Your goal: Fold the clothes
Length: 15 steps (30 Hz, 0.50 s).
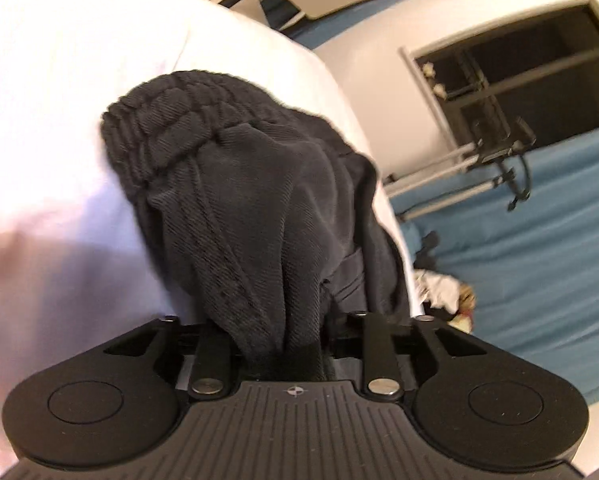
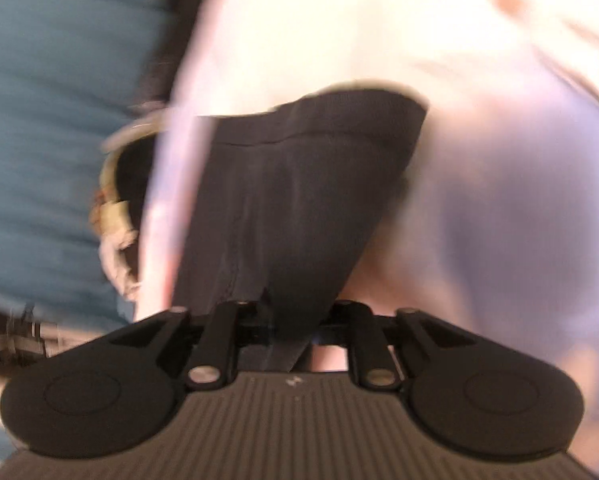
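My left gripper point(image 1: 283, 344) is clamped on the black trousers point(image 1: 235, 184) near their elastic waistband; my right gripper point(image 2: 287, 340) pinches the hem end. Garment hangs over the white table point(image 1: 59, 80). I judge no fold finished.

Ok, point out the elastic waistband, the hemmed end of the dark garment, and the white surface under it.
elastic waistband point(image 1: 159, 128): left wrist view, on the gathered ribbing.
hemmed end point(image 2: 319, 124): right wrist view, on the stitched band, blurred.
white surface point(image 1: 59, 60): left wrist view, on a bare patch left of the garment.
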Motion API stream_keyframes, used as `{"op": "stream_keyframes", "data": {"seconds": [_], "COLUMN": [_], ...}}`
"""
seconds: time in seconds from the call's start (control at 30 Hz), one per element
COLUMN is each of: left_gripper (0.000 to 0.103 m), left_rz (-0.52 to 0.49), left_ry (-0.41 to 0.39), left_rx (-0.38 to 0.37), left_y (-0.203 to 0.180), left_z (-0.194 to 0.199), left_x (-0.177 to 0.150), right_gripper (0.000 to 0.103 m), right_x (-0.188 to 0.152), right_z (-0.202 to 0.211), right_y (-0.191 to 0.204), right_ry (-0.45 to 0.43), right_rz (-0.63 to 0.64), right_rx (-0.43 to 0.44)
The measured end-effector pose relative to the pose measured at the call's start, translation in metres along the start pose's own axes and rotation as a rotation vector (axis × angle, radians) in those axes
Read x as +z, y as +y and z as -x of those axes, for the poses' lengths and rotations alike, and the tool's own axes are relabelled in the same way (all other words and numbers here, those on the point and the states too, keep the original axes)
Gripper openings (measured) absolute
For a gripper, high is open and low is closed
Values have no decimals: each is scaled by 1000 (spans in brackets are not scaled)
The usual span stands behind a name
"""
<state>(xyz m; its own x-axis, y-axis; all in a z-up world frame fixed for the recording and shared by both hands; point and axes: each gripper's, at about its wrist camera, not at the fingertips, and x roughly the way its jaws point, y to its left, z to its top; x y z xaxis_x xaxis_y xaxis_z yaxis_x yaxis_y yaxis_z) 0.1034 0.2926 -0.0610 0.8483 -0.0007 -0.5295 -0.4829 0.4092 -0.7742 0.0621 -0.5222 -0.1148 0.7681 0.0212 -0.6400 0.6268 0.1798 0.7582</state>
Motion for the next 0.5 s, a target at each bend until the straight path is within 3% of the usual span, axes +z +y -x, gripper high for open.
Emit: {"op": "stream_keyframes", "data": {"seconds": [0.07,0.13,0.23,0.33,0.43,0.5], "left_gripper": [55,65,70,72,78,79], "left_rz": [-17,2,10,-51,-212,-311], "left_ry": [-18,-28,-43,-69,-100,-104], "left_rx": [25,-6,-45,-99,-143,-167], "left_y": [-4,-3,-6,-26,-59,-84], "left_z": [10,26,50,70,78,72], "left_x": [1,-2,-10,-21,-38,-54], "right_gripper": [39,41,45,48,57,57], "right_x": [5,3,-4,-11,-21,-31], "right_z": [9,22,44,62,69,64], "right_y": [-8,1,12,25,45,64], "right_ry": [-15,-74,-181,-311,-407,-410], "right_rz": [-22,40,123,218,384,512], "right_rx": [-16,-34,-60,-73,-57,-20]}}
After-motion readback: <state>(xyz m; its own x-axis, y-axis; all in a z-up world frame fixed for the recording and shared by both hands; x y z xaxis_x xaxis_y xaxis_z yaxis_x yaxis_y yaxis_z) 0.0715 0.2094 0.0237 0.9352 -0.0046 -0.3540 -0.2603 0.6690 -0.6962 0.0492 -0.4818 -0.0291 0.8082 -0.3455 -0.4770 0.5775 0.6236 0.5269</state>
